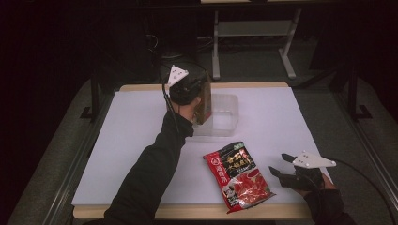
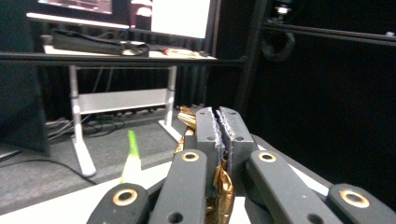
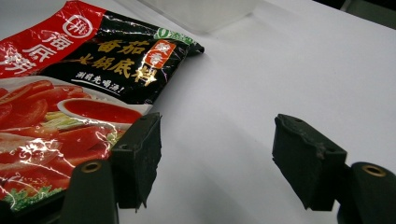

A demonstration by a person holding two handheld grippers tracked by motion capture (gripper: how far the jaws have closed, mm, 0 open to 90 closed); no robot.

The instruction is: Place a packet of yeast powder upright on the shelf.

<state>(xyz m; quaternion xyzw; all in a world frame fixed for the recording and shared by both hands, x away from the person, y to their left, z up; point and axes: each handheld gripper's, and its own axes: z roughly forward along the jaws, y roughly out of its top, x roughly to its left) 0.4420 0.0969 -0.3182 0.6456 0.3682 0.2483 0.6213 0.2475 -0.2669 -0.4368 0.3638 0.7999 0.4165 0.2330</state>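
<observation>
In the high view we cannot make out the left tongs (image 1: 199, 101): the hand and the gold packet (image 1: 203, 104) cover them. The packet in turn hides part of the clear container (image 1: 224, 115). In the right gripper view the red sauce bag (image 3: 70, 93) runs off the left edge. Its small print is unreadable.

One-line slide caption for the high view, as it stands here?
Left gripper holds a gold packet above the clear plastic tub; right gripper rests open beside the red sauce pouch.
</observation>
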